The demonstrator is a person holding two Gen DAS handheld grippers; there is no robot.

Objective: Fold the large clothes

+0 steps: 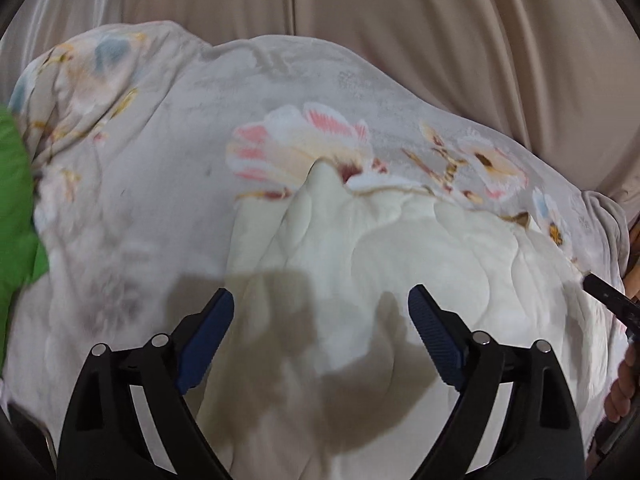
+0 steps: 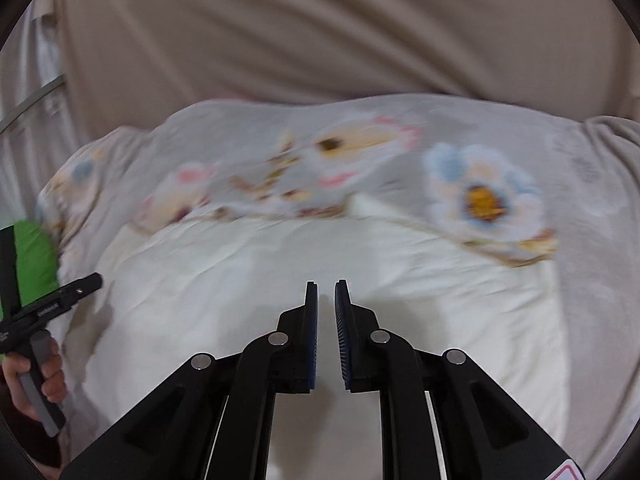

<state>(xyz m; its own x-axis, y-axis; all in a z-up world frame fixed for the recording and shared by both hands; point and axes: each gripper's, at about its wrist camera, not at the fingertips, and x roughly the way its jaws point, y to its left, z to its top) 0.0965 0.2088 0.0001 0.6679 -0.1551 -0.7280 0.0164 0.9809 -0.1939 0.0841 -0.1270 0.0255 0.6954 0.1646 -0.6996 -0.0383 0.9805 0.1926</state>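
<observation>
A white quilted garment [image 1: 400, 232] lies spread on a grey floral bedspread [image 1: 160, 140], its far edge bunched into a raised fold. My left gripper [image 1: 320, 290] hovers over the near part of the white cloth, open wide with nothing between its blue pads. In the right wrist view the same white garment [image 2: 240, 272] fills the middle. My right gripper [image 2: 326, 283] hangs over it with only a narrow gap between the pads, and no cloth is in that gap.
A green cloth [image 1: 16, 200] lies at the bed's left edge, also seen as a green cloth [image 2: 34, 256] behind a finger of the left gripper [image 2: 80, 286] and the hand [image 2: 44, 376] holding it. Beige curtains [image 1: 400, 20] hang behind the bed.
</observation>
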